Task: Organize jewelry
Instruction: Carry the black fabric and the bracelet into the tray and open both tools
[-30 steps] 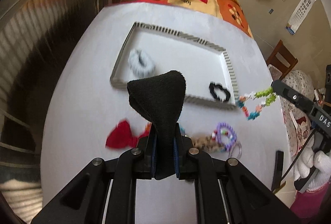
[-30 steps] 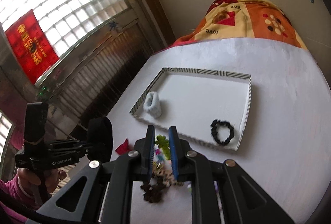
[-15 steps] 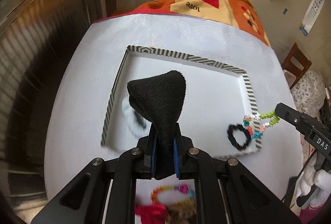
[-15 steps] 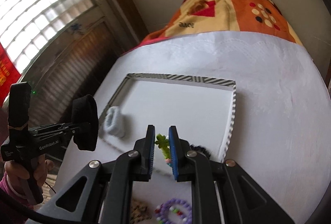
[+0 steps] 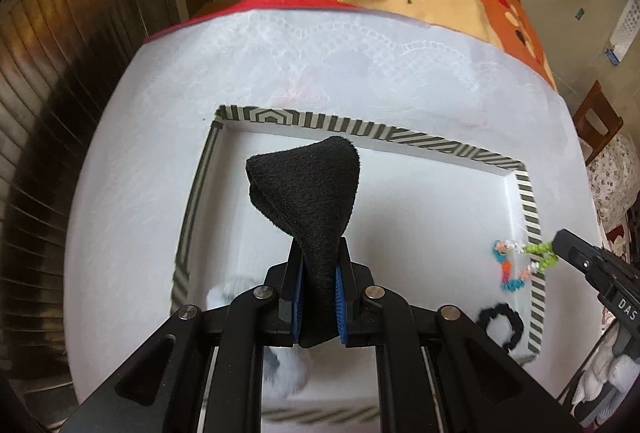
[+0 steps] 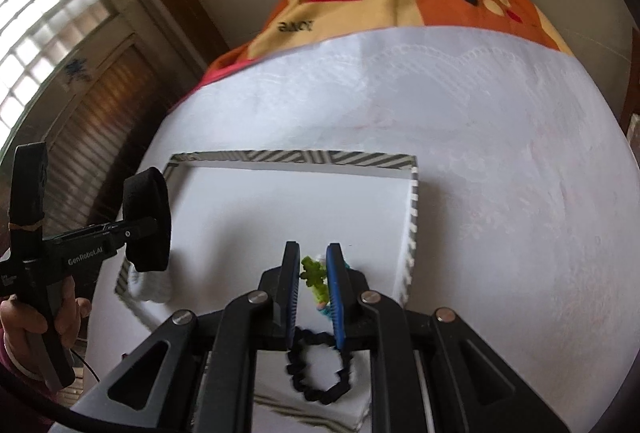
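Left wrist: left gripper (image 5: 319, 297) clamped tight on a black band (image 5: 308, 189), held over the tray (image 5: 256, 119) on the bench (image 5: 132, 161). Step looks like placing; next: lower, then open. White scrunchie (image 5: 224, 293) lies under the fingers.

Right wrist: right gripper (image 6: 313, 291) pinches a bead bracelet (image 6: 314, 273) over the tray's right side; black scrunchie (image 6: 316, 373) lies right below. Next: drop clear of it.

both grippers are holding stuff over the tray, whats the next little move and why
Probably lower the right hand-held gripper a bit and open it. It pinches the bead bracelet, which hangs just inside the tray's right rim, above the black scrunchie already lying there. The left hand-held gripper holds its black band over bare tray floor.
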Demonstrator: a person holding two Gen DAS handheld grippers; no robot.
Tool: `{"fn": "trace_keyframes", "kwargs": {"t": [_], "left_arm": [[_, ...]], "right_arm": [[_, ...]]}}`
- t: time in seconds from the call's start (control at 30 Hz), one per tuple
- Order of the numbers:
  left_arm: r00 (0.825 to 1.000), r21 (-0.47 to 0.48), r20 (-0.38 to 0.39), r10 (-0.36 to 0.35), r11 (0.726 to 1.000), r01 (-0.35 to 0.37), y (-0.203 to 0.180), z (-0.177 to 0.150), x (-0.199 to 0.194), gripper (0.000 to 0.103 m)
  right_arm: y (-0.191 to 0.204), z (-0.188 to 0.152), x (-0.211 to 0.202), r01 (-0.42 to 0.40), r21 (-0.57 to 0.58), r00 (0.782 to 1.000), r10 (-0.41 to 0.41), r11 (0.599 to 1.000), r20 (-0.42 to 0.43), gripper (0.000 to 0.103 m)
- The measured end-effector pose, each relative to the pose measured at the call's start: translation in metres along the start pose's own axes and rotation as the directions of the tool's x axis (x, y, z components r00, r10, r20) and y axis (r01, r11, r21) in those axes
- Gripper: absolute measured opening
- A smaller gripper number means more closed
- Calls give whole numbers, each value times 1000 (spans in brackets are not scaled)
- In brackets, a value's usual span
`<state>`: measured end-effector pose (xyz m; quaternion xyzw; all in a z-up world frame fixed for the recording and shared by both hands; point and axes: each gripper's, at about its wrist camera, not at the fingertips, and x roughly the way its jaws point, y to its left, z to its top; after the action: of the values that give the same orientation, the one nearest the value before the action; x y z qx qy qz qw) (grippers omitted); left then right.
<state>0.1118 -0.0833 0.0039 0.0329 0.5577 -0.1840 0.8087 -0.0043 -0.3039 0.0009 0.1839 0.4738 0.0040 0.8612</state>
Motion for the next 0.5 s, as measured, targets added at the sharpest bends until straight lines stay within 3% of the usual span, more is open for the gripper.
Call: {"fn": "trace_keyframes", "kwargs": {"t": [0.5], "left_arm": [[998, -74, -45, 36, 997, -39, 23, -4, 29, 3]], "right_arm": [[-4, -14, 58, -48, 42, 993, 52, 998, -108, 14]]}}
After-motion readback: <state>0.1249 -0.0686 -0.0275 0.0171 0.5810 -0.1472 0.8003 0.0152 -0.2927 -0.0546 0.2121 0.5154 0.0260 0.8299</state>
